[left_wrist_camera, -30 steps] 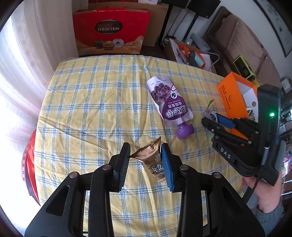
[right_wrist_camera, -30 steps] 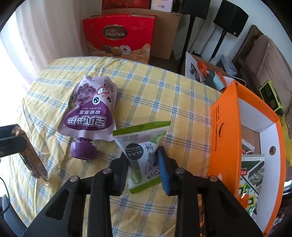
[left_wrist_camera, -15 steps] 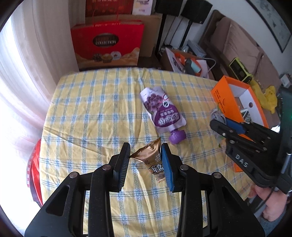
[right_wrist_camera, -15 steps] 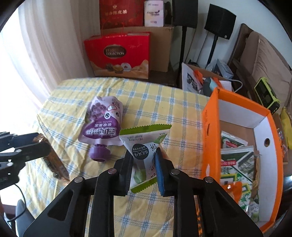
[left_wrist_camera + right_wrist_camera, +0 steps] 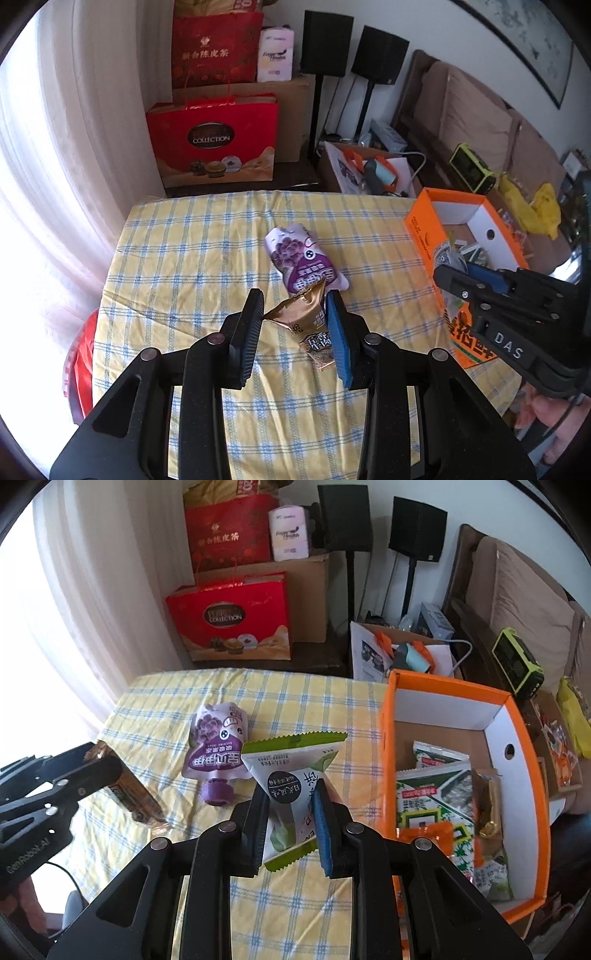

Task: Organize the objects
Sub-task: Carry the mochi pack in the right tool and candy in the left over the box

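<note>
The left gripper point(image 5: 295, 325) was clamped on a gold snack packet point(image 5: 304, 321), held above the checked tablecloth point(image 5: 184, 258), its long axis running away from the camera. The right gripper point(image 5: 290, 812) pinched a white-and-green packet point(image 5: 291, 764), serrated top edge pointing away. Only the right wrist view showed the orange box point(image 5: 386, 746) interior with its snack packs point(image 5: 432, 790). Beyond lay the purple jelly pouch point(image 5: 218, 746), cap toward the camera.

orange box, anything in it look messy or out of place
The open orange cardboard box holds green-and-white snack packets piled loosely and overlapping at angles, with a gold-wrapped packet wedged on edge beside them. Untidy, but nothing looks spilled or torn.
</note>
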